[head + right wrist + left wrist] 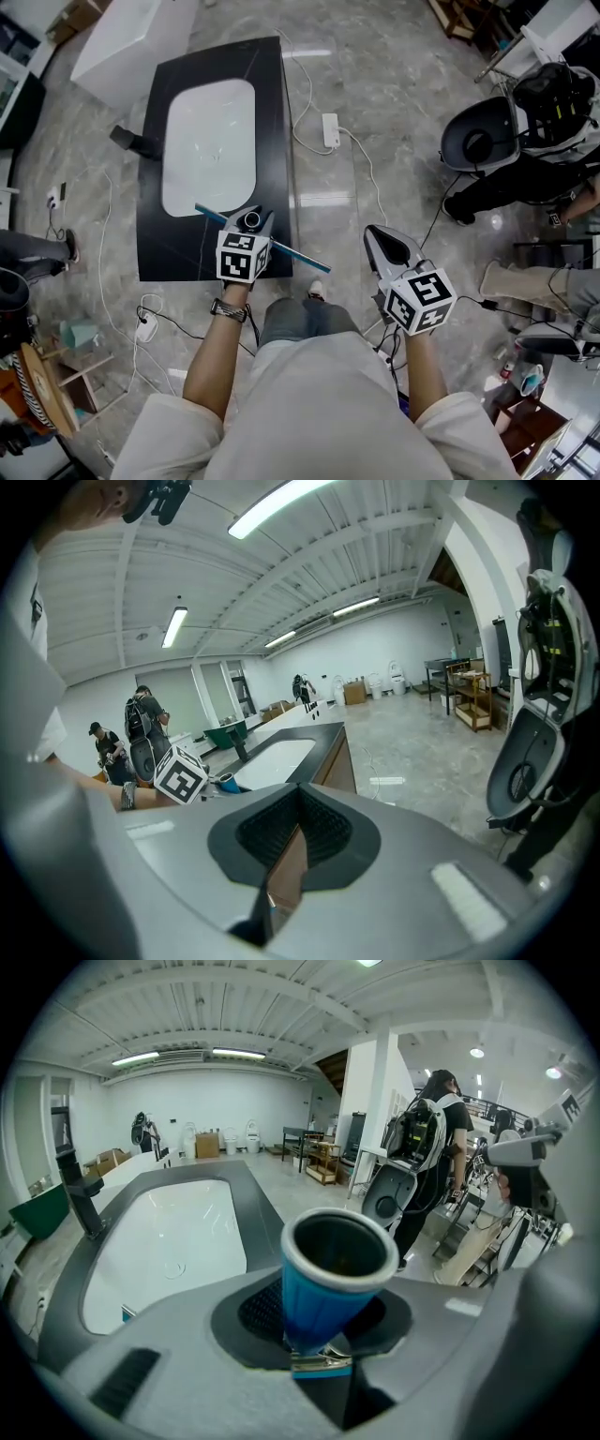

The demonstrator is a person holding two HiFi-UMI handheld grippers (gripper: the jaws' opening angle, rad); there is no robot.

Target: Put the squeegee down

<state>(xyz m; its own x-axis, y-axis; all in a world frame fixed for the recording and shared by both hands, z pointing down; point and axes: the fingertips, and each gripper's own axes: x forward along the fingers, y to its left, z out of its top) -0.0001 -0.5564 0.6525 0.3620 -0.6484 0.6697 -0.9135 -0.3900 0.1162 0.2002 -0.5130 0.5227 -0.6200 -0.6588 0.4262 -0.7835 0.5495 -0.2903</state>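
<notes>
In the head view the left gripper (249, 221) lies over the squeegee (302, 259), hiding its blade's middle.

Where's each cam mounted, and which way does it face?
Head view: on the head, steeply down at counter and basin; forearms, left claw and right claw show.
Left gripper view: on left claw, along its jaws, past the gripped squeegee to the basin.
Right gripper view: on right claw, along its shut jaws, toward the counter; left forearm shows.
Shared: all three see counter and basin.
</notes>
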